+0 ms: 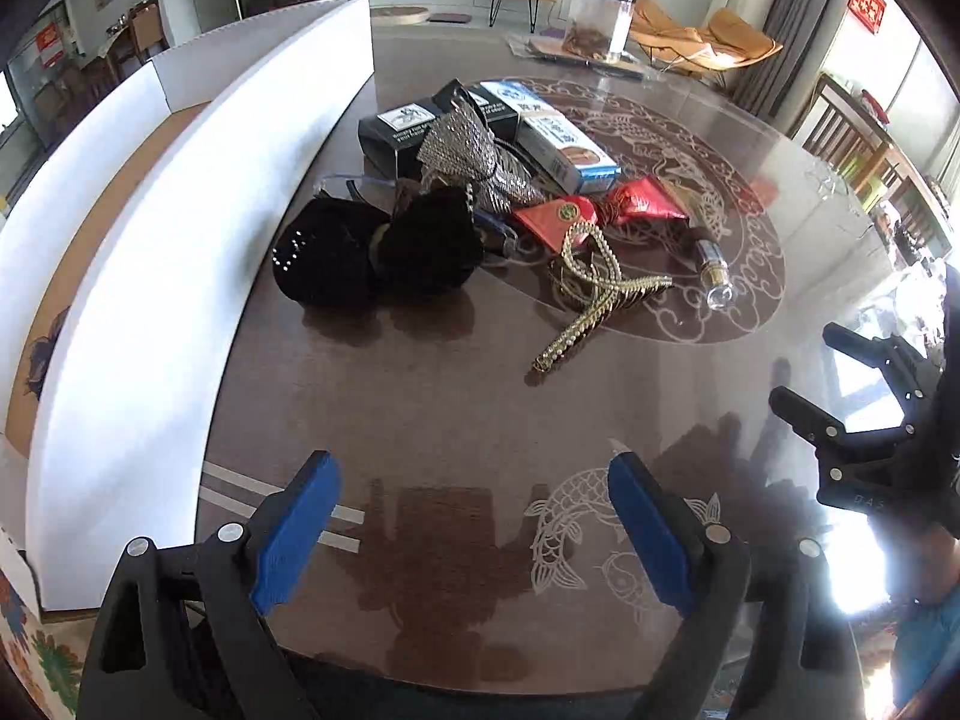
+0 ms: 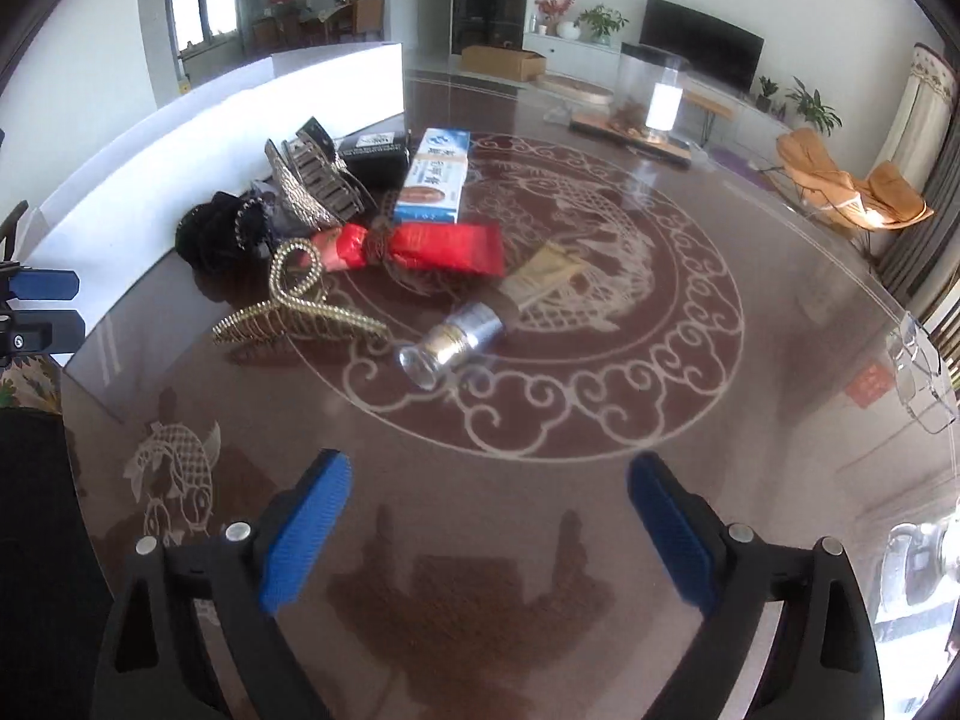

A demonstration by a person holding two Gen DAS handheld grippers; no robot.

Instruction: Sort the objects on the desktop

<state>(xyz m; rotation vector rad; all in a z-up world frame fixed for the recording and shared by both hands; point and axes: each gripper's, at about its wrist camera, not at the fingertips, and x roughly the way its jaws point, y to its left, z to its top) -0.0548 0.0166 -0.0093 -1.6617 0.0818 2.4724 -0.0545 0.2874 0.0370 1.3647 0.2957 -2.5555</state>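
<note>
The left hand-held gripper (image 1: 474,531) hangs over the glossy brown glass-topped desk (image 1: 456,420) with its blue pads spread wide and nothing between them; the right hand-held gripper (image 2: 489,531) does likewise — jaws apart, empty, only bare desk beneath. Ahead of the left one lies the heap to be sorted: a gold rhinestone hair claw (image 1: 591,294) nearest, two black velvet scrunchies (image 1: 378,252) ahead and to its left, a red foil packet (image 1: 600,210) beyond the claw, a silver mesh hair clip (image 1: 474,156) behind that, then a black carton (image 1: 399,135) and a blue-and-white carton (image 1: 561,141) farthest off. A small clear glass bottle with a gold band (image 2: 450,342) lies on its side ahead of the right one, just right of the claw. A white cardboard box wall (image 1: 180,252) runs along the left gripper's left side.
</note>
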